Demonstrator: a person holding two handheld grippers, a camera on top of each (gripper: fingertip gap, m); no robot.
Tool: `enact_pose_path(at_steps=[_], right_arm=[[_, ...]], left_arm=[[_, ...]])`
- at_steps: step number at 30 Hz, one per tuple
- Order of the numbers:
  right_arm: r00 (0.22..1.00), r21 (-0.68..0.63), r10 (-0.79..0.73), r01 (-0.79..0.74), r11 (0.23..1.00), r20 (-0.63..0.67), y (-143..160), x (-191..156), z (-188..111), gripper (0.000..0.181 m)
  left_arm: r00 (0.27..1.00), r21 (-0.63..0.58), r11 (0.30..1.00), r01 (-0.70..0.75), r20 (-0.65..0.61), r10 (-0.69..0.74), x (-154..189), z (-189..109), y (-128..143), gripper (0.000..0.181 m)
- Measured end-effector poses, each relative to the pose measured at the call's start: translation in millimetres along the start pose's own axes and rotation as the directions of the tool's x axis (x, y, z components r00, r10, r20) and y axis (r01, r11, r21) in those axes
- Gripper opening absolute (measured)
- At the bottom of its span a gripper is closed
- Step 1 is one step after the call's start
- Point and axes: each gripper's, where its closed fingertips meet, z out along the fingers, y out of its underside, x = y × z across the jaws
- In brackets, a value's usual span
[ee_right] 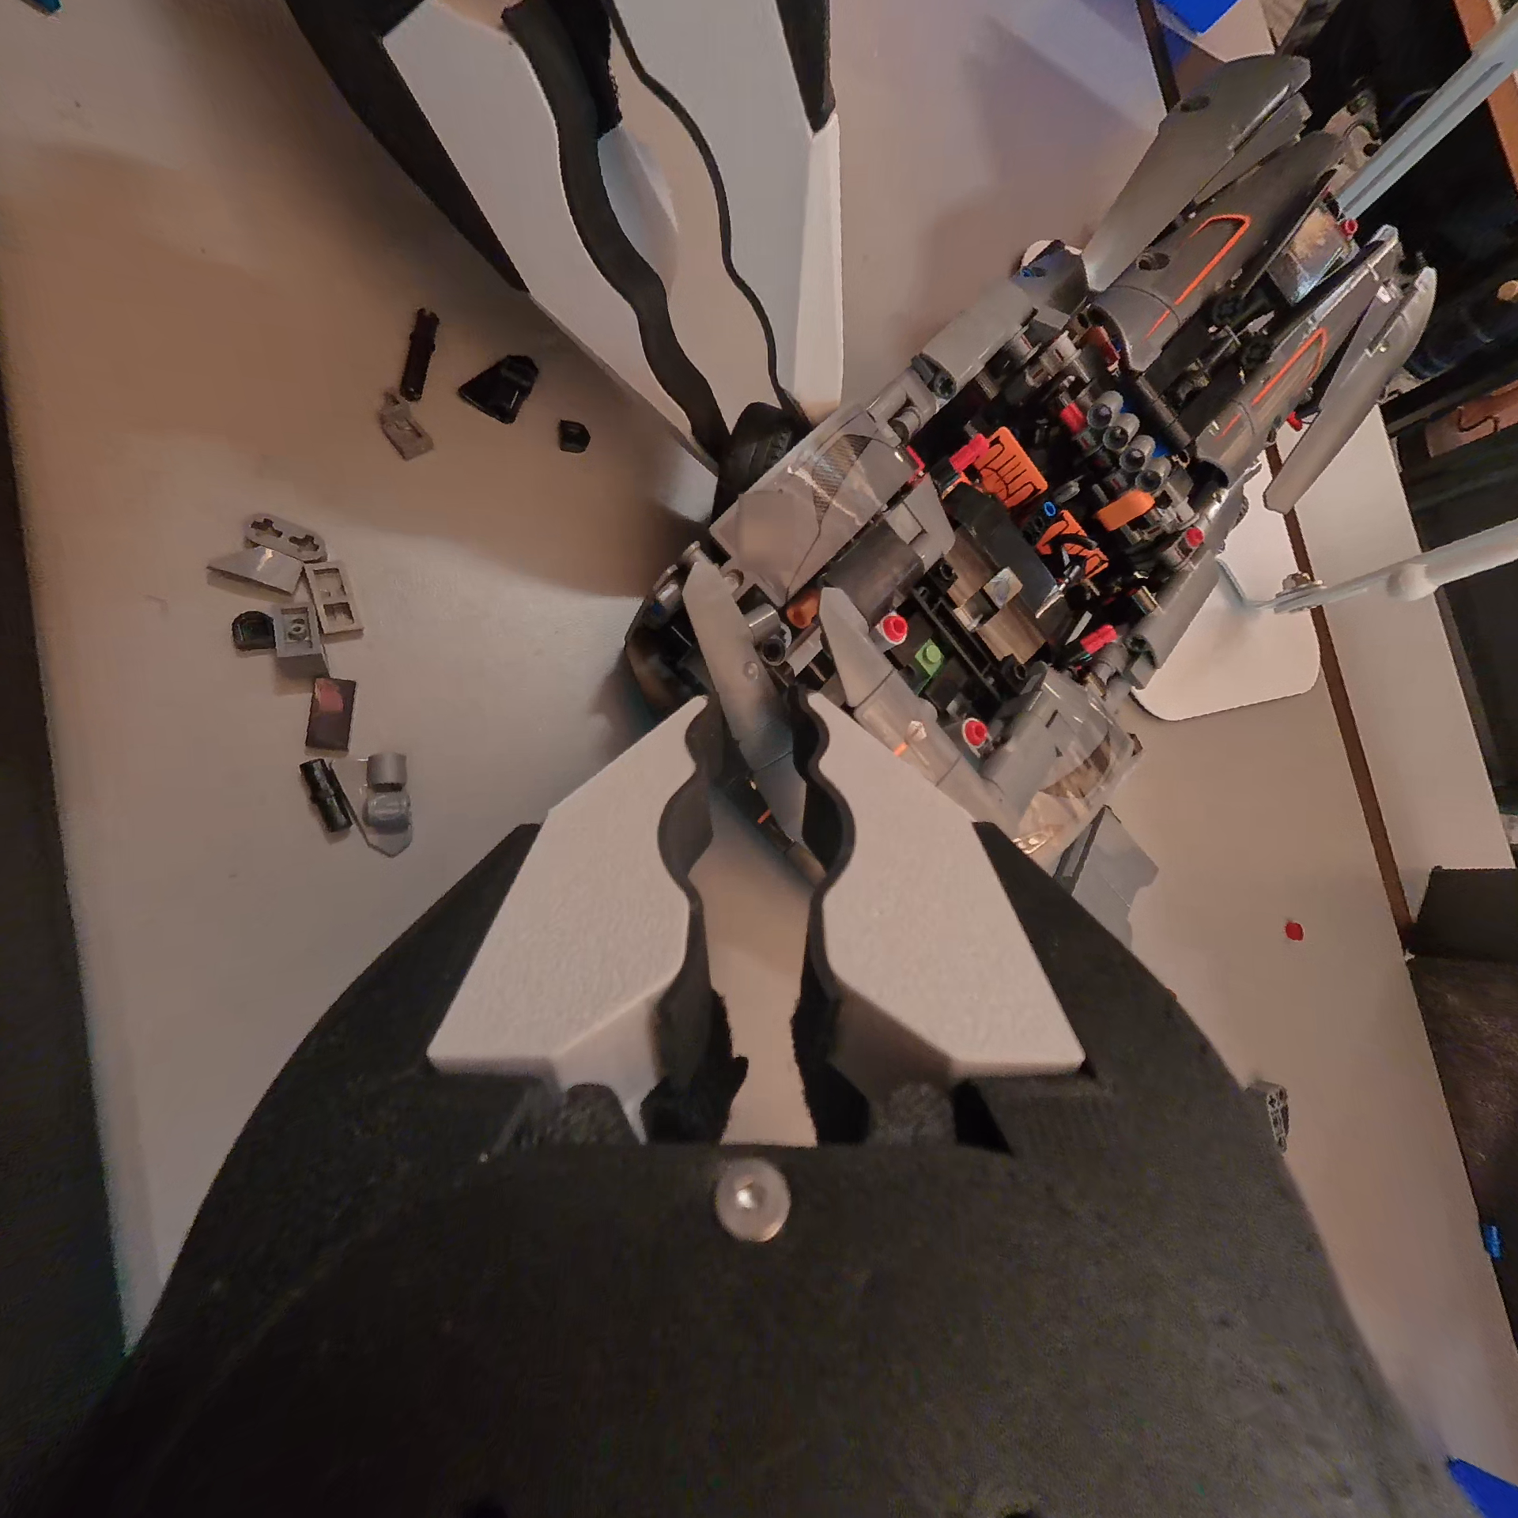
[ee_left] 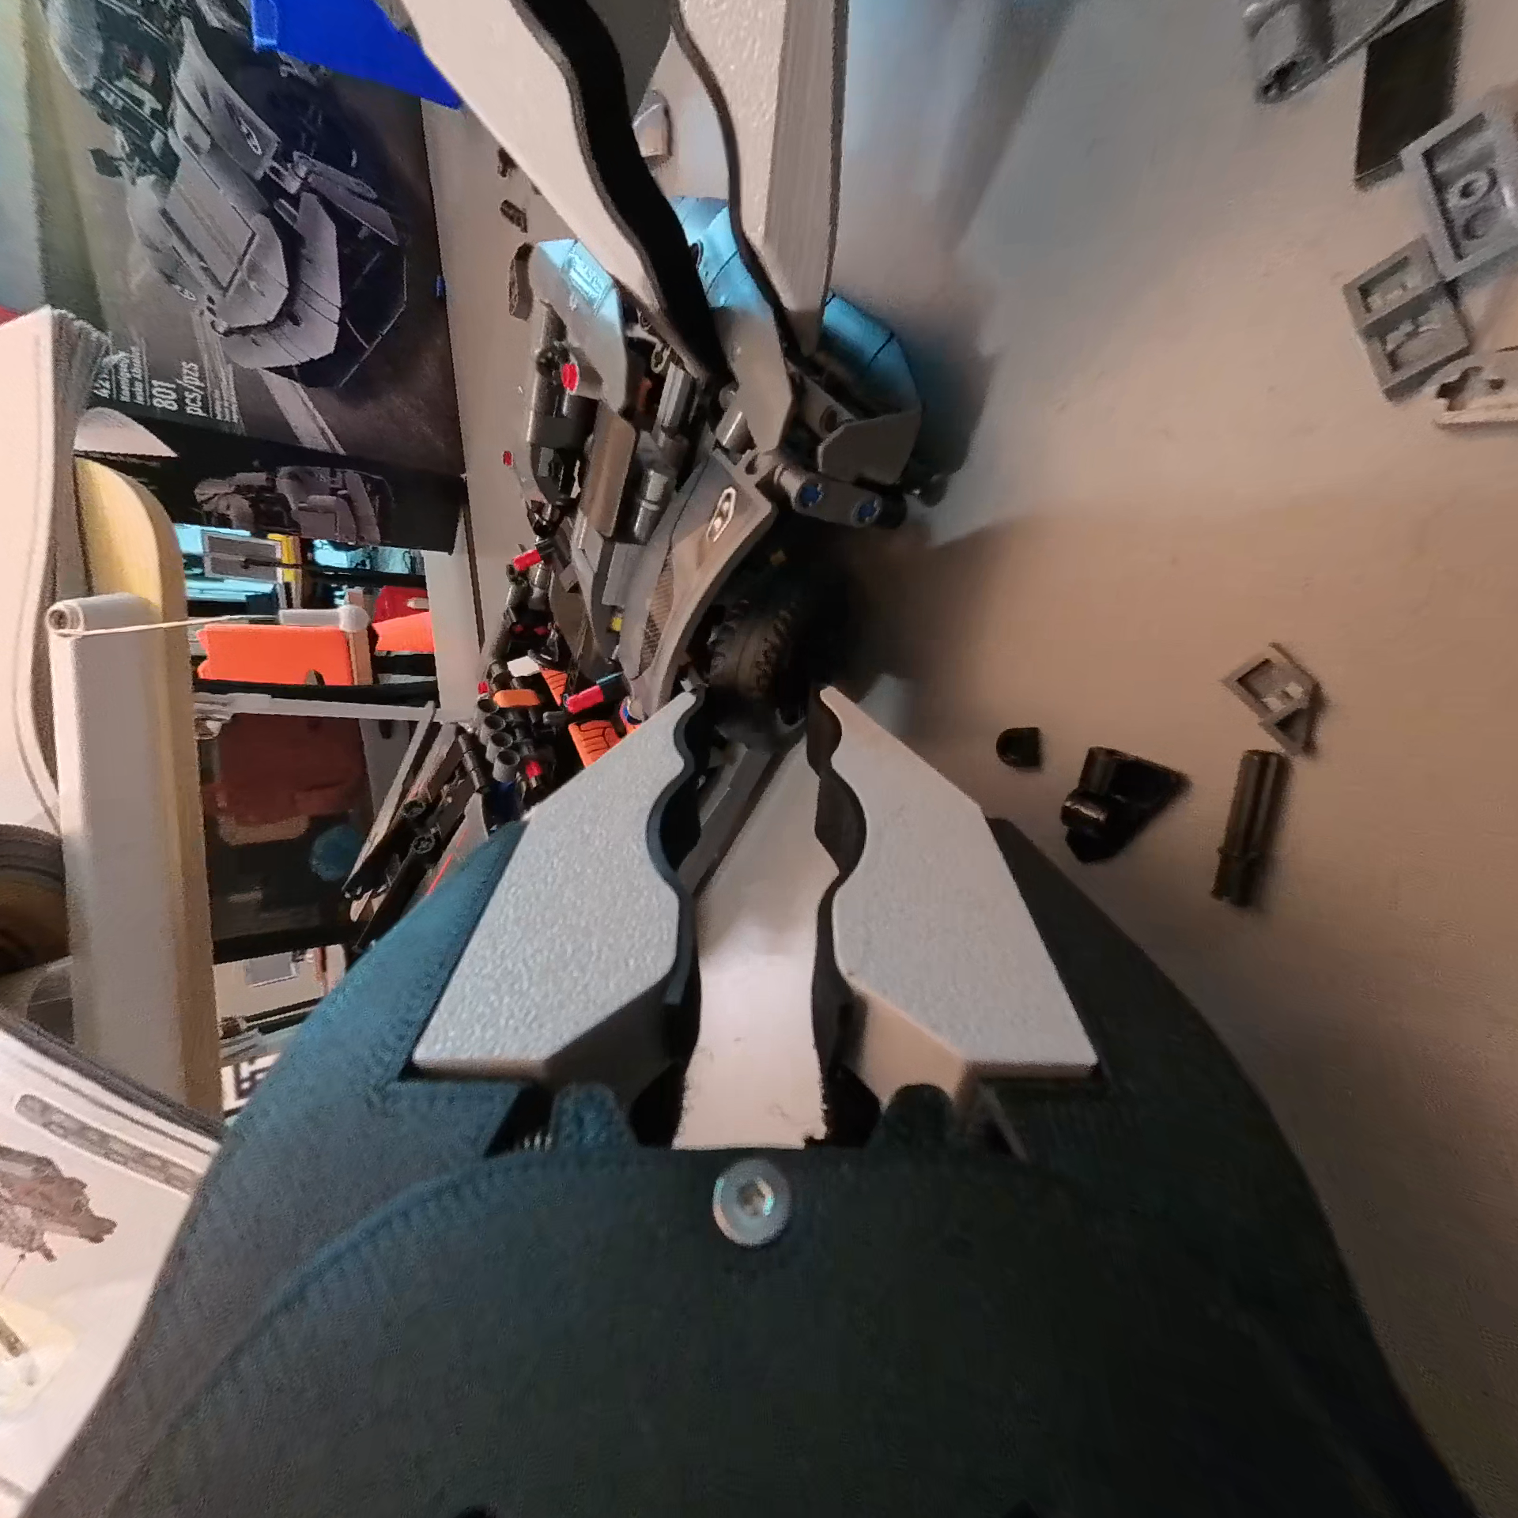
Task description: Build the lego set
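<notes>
Currently resting on the white tabletop (ee_right: 205,246): partly built grey lego car model (ee_right: 1027,534) with orange stripes and exposed black, red and orange internals. Lies diagonally in the right wrist view, close ahead of both tools.

Right gripper (ee_right: 752,715): fingers nearly together, clamped on a long tapered grey panel (ee_right: 739,665) at the near corner of the model. Panel runs down between the wavy black pads (ee_right: 821,788). Seen from the left wrist view as the pair of fingers entering from the top (ee_left: 764,361), closed at the same corner of the car (ee_left: 657,427).

Left gripper (ee_left: 756,715): fingers narrowed to a small gap, tips set on either side of the black rubber tyre (ee_left: 764,649) on the model's side. Confirmed in the right wrist view, tips (ee_right: 747,427) converging on that tyre (ee_right: 760,443).

Loose parts, well apart from the model on the table:
- black pin (ee_right: 419,353), black wedge piece (ee_right: 497,386) and small black stud piece (ee_right: 573,435), near one another;
- cluster of small flat grey plates (ee_right: 304,591);
- single red stud (ee_right: 1294,930), on the opposite side.

Beyond the model in the left wrist view: black printed box bearing a car picture (ee_left: 246,246). At the lower left edge: open instruction booklet (ee_left: 49,1232).
</notes>
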Motion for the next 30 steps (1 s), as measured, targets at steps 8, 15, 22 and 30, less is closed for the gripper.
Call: enact_pose_path(at_steps=[8,15,22,30], right_arm=[[1.0,0.0,0.003,-0.003,1.0,-0.003,0.6,0.9,-0.3,0.014],[1.0,0.002,0.006,-0.006,1.0,-0.004,0.3,1.6,-0.6,0.014],[1.0,-0.002,-0.002,0.002,1.0,-0.002,0.8,0.2,0.8,0.014],[1.0,-0.006,-0.006,0.007,1.0,0.005,0.9,-3.0,3.0,0.013]], left_arm=[[1.0,-0.004,1.0,0.011,0.029,-0.011,-4.9,-1.8,2.1,0.018],[0.998,-0.003,0.999,0.042,0.038,-0.041,-6.7,-0.3,1.9,0.017],[0.997,-0.007,1.0,0.031,0.077,-0.03,-15.0,-3.2,1.9,0.0],[0.999,-0.008,0.999,0.041,0.022,-0.041,-4.0,-0.3,-0.4,0.004]])
